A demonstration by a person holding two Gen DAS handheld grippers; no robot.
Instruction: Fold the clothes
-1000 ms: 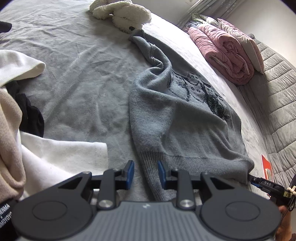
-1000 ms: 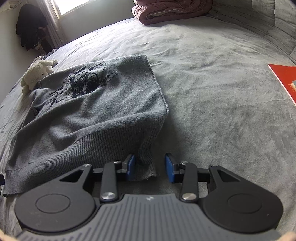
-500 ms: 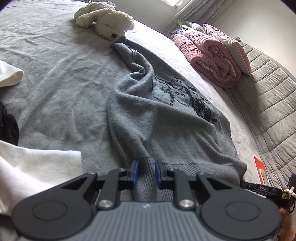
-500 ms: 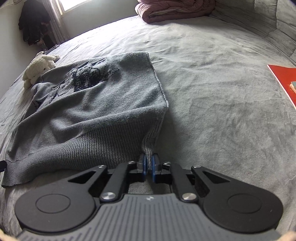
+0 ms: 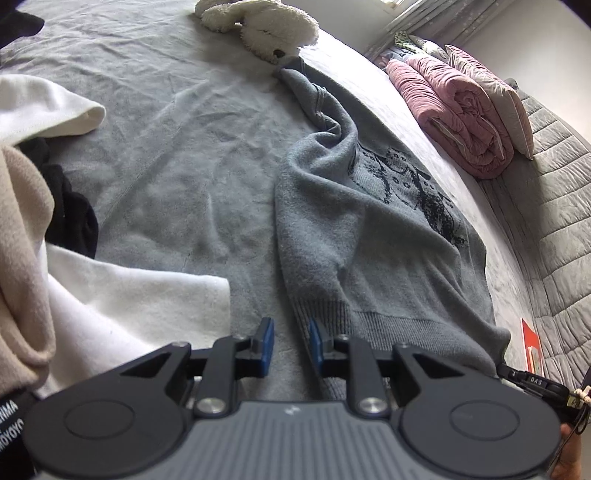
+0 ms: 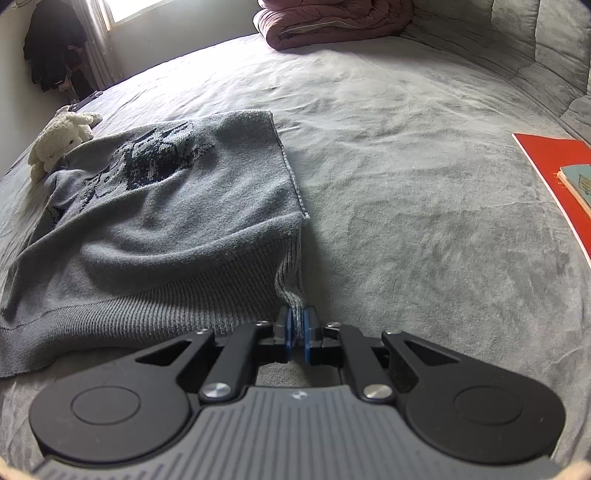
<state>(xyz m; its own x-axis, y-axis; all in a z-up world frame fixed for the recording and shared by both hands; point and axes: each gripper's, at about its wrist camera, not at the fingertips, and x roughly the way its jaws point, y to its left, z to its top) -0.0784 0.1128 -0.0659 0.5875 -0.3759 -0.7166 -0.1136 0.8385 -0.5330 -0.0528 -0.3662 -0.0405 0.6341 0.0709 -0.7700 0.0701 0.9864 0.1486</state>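
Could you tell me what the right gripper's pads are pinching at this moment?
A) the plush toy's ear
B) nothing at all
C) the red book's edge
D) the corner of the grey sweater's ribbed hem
D: in the right wrist view the right gripper has its blue pads closed on the ribbed hem corner of the grey sweater.

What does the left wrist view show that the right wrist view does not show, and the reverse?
Only left wrist: a white garment, a beige garment and a black garment beside the open left hand-held gripper. Only right wrist: the right hand-held gripper shut on a hem corner of the gray sweater, a window, dark hanging clothes. Both: that sweater, plush toy, pink quilt.
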